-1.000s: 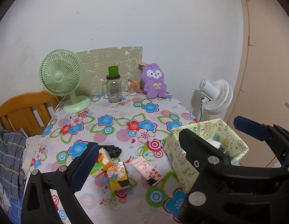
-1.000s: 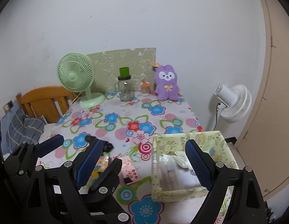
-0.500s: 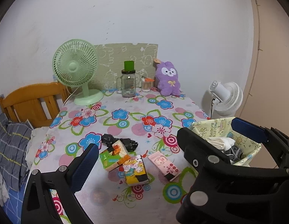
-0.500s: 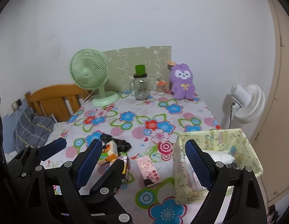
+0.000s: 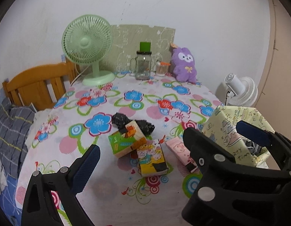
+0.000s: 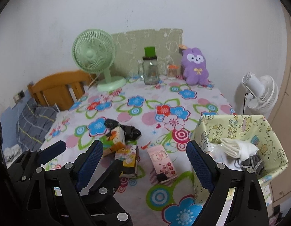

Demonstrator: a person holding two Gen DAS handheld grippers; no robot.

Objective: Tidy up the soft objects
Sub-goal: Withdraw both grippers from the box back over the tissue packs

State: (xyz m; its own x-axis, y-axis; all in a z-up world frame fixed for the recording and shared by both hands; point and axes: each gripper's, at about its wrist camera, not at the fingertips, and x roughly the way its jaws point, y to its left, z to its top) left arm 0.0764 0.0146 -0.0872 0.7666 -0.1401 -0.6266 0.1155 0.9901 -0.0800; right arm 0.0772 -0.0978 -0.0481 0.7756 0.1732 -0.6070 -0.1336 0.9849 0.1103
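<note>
Both claws gape wide w/ nothing in them: left claw [image 5: 168, 146] and right claw [image 6: 145, 160] hover over the bench [image 6: 145, 113] front edge. Just ahead lie tissue packs [image 5: 143, 148] on a black bag [image 5: 134, 123]; yellow basket [image 6: 239, 126] at right holds white cloths [image 6: 237, 148], purple plush [image 6: 195, 66] by back wall.

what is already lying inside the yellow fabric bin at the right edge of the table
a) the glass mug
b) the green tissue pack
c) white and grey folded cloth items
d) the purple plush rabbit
c: the right wrist view shows white and grey cloth items lying inside the yellow bin.
</note>
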